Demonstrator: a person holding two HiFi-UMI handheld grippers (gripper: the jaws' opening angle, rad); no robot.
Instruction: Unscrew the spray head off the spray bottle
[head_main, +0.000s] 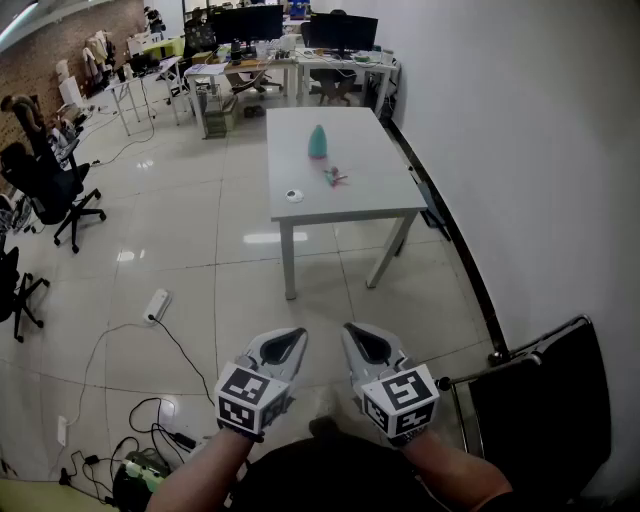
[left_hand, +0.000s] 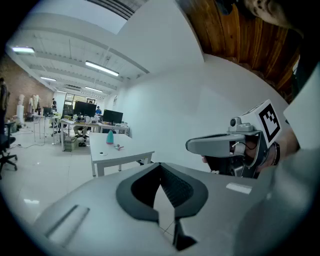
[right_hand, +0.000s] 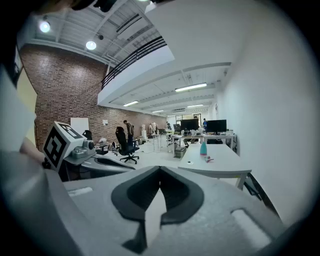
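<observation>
A teal spray bottle (head_main: 317, 142) stands upright on a white table (head_main: 360, 205) several steps ahead of me. Beside it lies a small pink and white spray head (head_main: 333, 177), and a small white round piece (head_main: 294, 195) sits near the table's front left. My left gripper (head_main: 293, 338) and right gripper (head_main: 356, 334) are held side by side low in front of me, far from the table, both shut and empty. The left gripper view shows the bottle (left_hand: 109, 137) far off, and its own jaws (left_hand: 160, 166) closed. In the right gripper view the bottle (right_hand: 203, 148) is also distant, beyond closed jaws (right_hand: 160, 169).
A black chair (head_main: 545, 405) stands close at my right by the white wall. Cables and a power strip (head_main: 157, 305) lie on the tiled floor to the left. Black office chairs (head_main: 50, 185) stand at the left, and desks with monitors (head_main: 330, 35) line the back.
</observation>
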